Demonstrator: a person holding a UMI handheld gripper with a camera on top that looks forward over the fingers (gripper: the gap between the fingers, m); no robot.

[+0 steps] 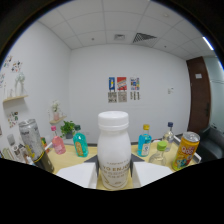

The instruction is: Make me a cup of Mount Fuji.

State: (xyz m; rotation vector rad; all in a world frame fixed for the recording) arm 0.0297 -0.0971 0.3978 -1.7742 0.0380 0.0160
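Front and centre: white bottle (113, 150) with white cap standing upright between gripper (114, 176) fingers, both white pads pressing against its lower sides, jaws closing to bottle's width. Ringing it on yellow table (92, 151): teal bottle (80, 141) and pink bottle (57, 142) off to left, silver can (31, 140) nearer on that side; blue bottle (144, 140), green-capped bottle (159, 153) and yellow can (185, 150) sitting to right. Potted plant (67, 129) showing behind. Posters (123, 89) hanging on white back wall.
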